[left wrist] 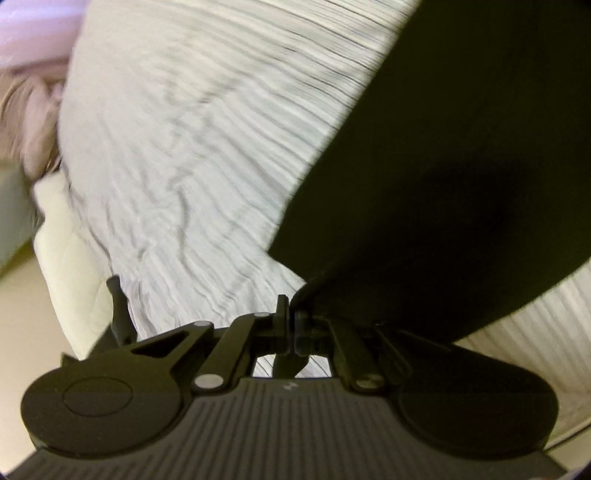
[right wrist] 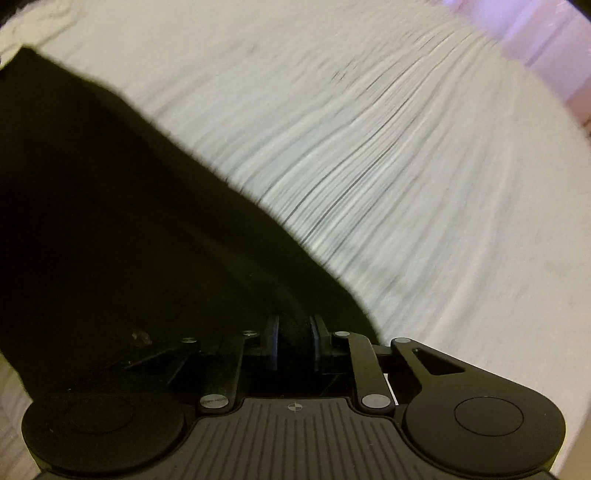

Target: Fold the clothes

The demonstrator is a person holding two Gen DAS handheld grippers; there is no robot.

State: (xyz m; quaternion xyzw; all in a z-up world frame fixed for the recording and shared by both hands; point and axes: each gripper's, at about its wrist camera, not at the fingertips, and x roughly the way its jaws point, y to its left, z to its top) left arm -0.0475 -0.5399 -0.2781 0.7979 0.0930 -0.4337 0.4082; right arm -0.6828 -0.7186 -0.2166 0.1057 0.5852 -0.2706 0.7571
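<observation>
White ribbed bedspread fills most of both wrist views, fine parallel ridges with a few creases, blurred. Right wrist view shows the same ribbed cover. Cream quilted layer sticks out beneath its left edge. Pale beige floor lower left. Pinkish-lilac surface in the top left corner, and top right in the right view; too blurred to identify. Lighting soft, warm.

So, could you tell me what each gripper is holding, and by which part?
Both hold the black garment: the left gripper is shut on a corner of it, and the right gripper pinches a fold near its edge.
</observation>
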